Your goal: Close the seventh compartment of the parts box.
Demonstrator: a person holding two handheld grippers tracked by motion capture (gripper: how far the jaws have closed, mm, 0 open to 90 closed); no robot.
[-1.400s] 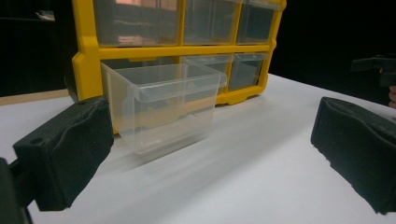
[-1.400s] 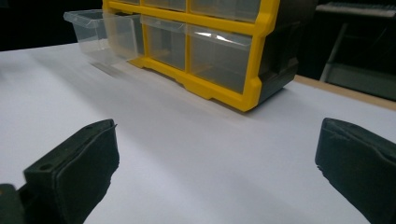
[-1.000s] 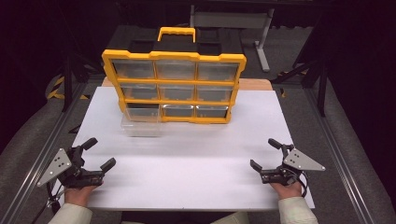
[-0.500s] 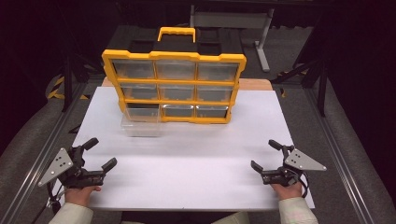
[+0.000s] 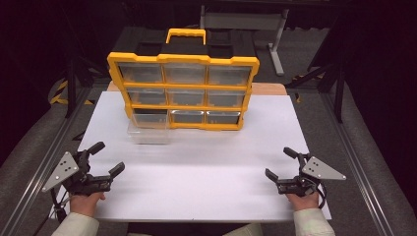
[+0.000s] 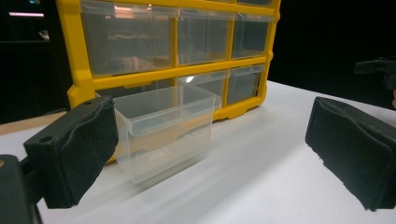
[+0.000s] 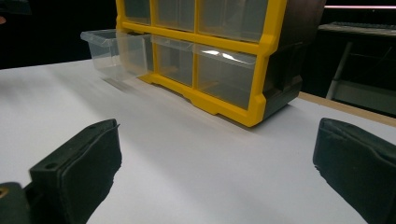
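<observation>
White table: clear drawer beyond left hand-held gripper.

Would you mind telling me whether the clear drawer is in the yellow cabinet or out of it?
Out: the clear drawer stands on the table before the yellow cabinet, bottom-left slot.

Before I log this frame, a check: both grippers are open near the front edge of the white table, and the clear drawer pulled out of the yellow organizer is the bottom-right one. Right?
Not quite. The clear drawer stands in front of the bottom-left slot of the yellow organizer, not the bottom-right; the high view shows it. The rest holds: the left gripper and the right gripper are open near the front edge of the white table.
</observation>
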